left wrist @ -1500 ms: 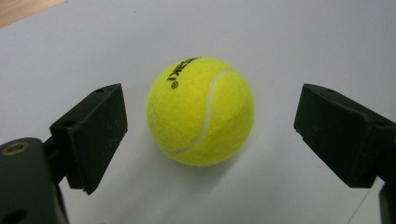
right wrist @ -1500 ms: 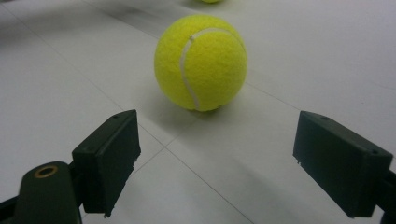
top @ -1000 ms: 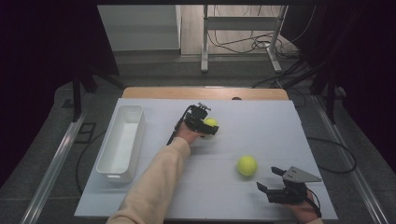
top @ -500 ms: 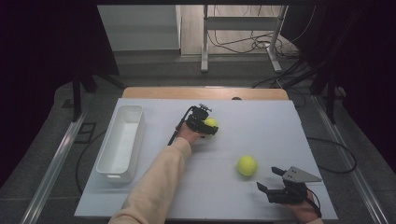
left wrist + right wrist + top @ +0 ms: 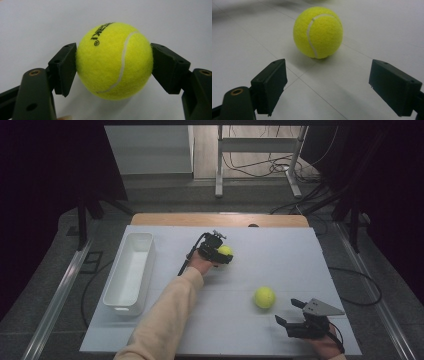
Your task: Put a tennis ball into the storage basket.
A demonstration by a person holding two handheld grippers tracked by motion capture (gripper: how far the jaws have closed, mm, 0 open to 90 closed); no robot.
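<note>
Fingers of the left gripper are closed against both sides of a yellow tennis ball, one pad on each flank at about mid-height; the ball rests on or just above the white tabletop, and which of the two cannot be told. On the high view this held ball sits near the middle of the tabletop, toward its far edge.

Right gripper stands wide open near the front right corner of the tabletop. A second tennis ball lies straight ahead of its fingers, centred between them but apart from both, free on the surface.

White bin stands at the left side of the tabletop, long axis running front to back, well apart from both balls. The left hand is the nearer one to it.

Judgement: the coming move is a carry of the held ball leftward to the bin. The path across the tabletop is open; the bin's near wall is the one edge to clear
</note>
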